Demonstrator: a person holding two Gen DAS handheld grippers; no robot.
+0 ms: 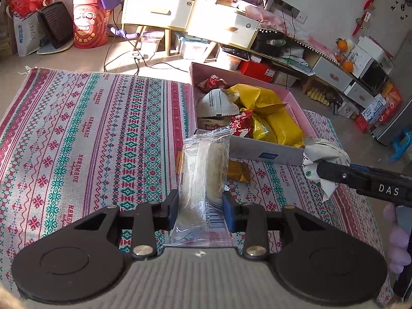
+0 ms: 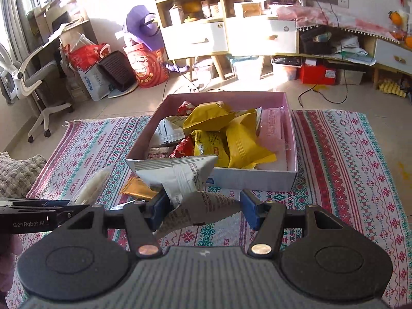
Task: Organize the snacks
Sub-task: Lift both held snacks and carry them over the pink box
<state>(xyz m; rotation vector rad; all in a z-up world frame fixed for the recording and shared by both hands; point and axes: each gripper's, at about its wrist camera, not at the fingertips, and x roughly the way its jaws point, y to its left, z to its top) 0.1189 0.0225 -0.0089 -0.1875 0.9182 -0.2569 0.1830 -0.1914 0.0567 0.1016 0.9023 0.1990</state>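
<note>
My left gripper (image 1: 200,200) is shut on a clear-wrapped pale pastry (image 1: 203,170), held upright above the patterned cloth, just left of the box's near corner. The pink-lined cardboard box (image 1: 267,154) holds several yellow, red and white snack packets. My right gripper (image 2: 203,208) is shut on a crumpled white packet with printed text (image 2: 185,180), in front of the box's near wall (image 2: 257,173). In the left wrist view the right gripper (image 1: 319,171) comes in from the right with the white packet (image 1: 322,154). The left gripper (image 2: 77,207) and the pastry (image 2: 90,188) show at the right wrist view's left edge.
A gold packet (image 1: 238,171) lies on the patterned cloth (image 1: 90,128) by the box's near wall, also visible as the gold packet (image 2: 139,189). A knitted grey cushion (image 2: 18,172) sits at the cloth's left. Beyond the cloth stand cabinets, bags, cables and an office chair (image 2: 33,82).
</note>
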